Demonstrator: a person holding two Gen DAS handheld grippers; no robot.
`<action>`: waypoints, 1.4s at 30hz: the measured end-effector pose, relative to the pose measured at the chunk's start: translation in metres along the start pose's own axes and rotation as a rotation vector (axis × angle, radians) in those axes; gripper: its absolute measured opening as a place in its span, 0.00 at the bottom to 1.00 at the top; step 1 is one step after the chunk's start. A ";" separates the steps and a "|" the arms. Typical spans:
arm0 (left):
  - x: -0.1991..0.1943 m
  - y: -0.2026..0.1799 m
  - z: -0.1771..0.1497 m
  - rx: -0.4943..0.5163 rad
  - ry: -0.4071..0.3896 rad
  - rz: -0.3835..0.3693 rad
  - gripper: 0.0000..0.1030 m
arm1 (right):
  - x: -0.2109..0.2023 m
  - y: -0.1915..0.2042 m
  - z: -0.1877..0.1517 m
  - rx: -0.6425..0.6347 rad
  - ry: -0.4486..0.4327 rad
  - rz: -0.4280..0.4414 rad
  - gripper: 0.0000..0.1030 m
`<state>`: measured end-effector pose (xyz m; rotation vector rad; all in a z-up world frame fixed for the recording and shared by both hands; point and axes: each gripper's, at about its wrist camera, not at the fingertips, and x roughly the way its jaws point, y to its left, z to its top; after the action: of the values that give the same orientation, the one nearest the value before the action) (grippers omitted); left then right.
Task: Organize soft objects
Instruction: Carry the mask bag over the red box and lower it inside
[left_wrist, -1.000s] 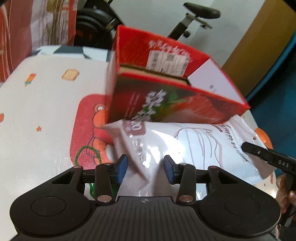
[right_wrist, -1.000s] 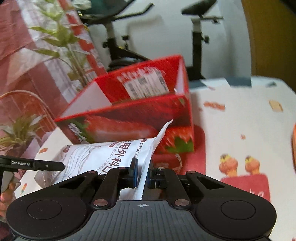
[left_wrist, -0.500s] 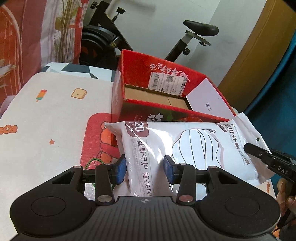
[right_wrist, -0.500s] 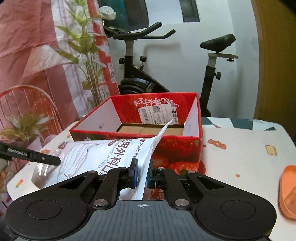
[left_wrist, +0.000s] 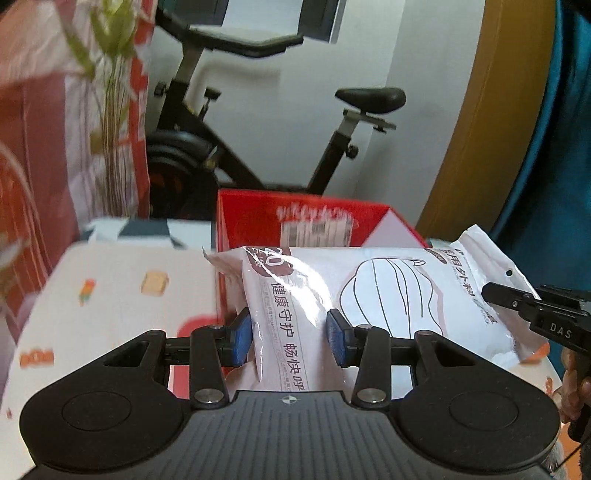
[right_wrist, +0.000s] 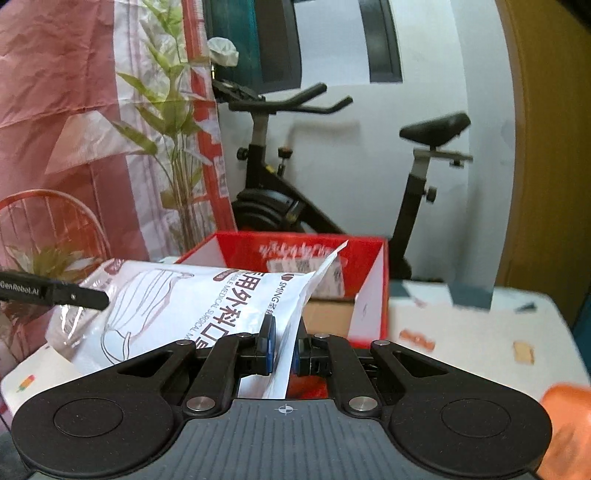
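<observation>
A white plastic pack of surgical masks (left_wrist: 388, 291) hangs in the air between both grippers, just in front of the open red strawberry box (left_wrist: 258, 218). My left gripper (left_wrist: 289, 338) is shut on the pack's thick left end, blue pads pressed to both sides. My right gripper (right_wrist: 283, 347) is shut on the flat sealed edge of the pack (right_wrist: 184, 295). The pack's corner overlaps the near rim of the red box (right_wrist: 369, 266), whose brown cardboard floor shows inside. In each wrist view, a black finger of the other gripper shows at the pack's far end.
The box stands on a table with a white patterned cloth (left_wrist: 110, 295). An orange object (right_wrist: 565, 424) lies at the right edge. Beyond the table stand an exercise bike (right_wrist: 266, 206), a green plant (right_wrist: 173, 147) and a red wire chair (right_wrist: 48, 221).
Both grippers have risen with the pack held between them, from low against the box's front wall to about its rim. The views have tilted up toward the room.
</observation>
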<state>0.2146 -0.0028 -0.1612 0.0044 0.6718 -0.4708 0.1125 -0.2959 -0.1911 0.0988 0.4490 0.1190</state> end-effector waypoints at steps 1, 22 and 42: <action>0.003 -0.002 0.007 0.004 -0.009 0.005 0.43 | 0.003 -0.001 0.006 -0.016 -0.011 -0.006 0.08; 0.124 0.000 0.064 0.075 0.058 0.093 0.43 | 0.137 -0.033 0.038 -0.155 0.047 -0.175 0.07; 0.135 0.012 0.062 0.059 0.069 0.064 0.43 | 0.202 -0.026 0.029 -0.167 0.391 -0.111 0.07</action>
<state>0.3488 -0.0585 -0.1955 0.0980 0.7232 -0.4302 0.3085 -0.2958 -0.2547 -0.1163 0.8311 0.0659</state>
